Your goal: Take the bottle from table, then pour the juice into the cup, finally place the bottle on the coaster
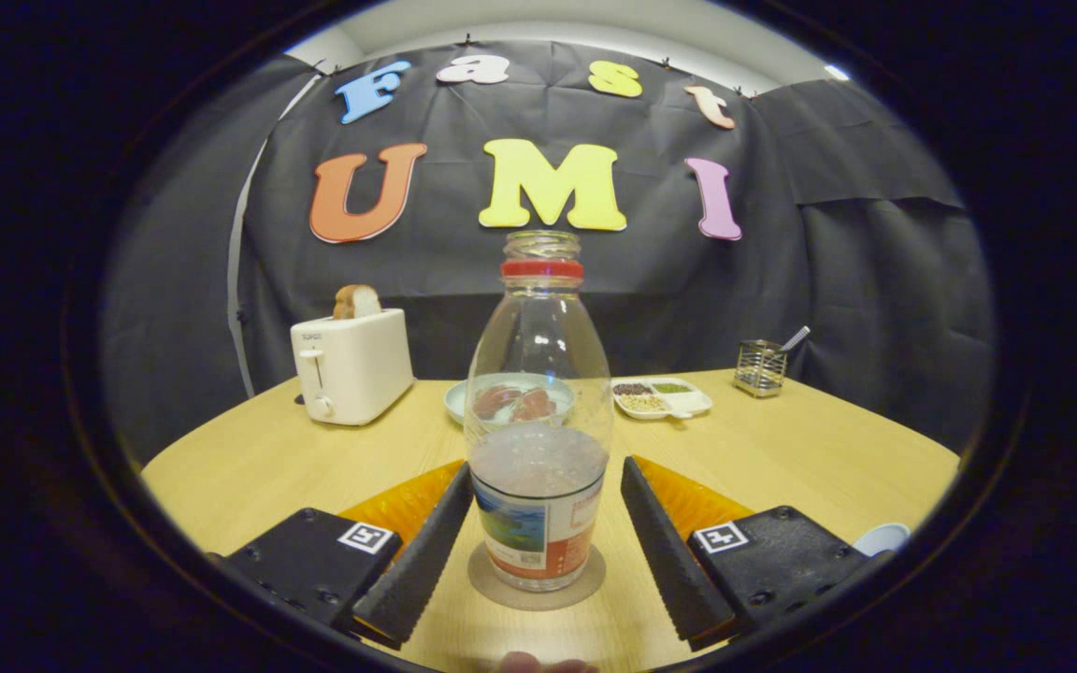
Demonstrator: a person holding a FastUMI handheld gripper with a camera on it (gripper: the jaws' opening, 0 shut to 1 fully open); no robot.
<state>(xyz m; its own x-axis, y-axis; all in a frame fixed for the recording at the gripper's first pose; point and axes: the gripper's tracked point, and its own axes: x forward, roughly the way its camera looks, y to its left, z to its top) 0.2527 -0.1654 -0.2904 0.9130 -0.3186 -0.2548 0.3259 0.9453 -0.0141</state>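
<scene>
Already the bottle (538,421) stands upright on the coaster (537,584), uncapped, with only a little pale juice left in its lower part. The gripper (546,486) has its fingers spread to either side of the bottle; the left one seems to touch or nearly touch the label, the right one stands clear, so nothing is grasped. To my eye this is the release (the pour looks done, though I cannot see into the cup (881,537) off to the bottle's right). Done well, the fingers should draw straight back without brushing the glass, since a tall, narrow bottle tips easily. Beyond the bottle sit a plate (460,400), a tray (679,402) and a toaster (351,366).
</scene>
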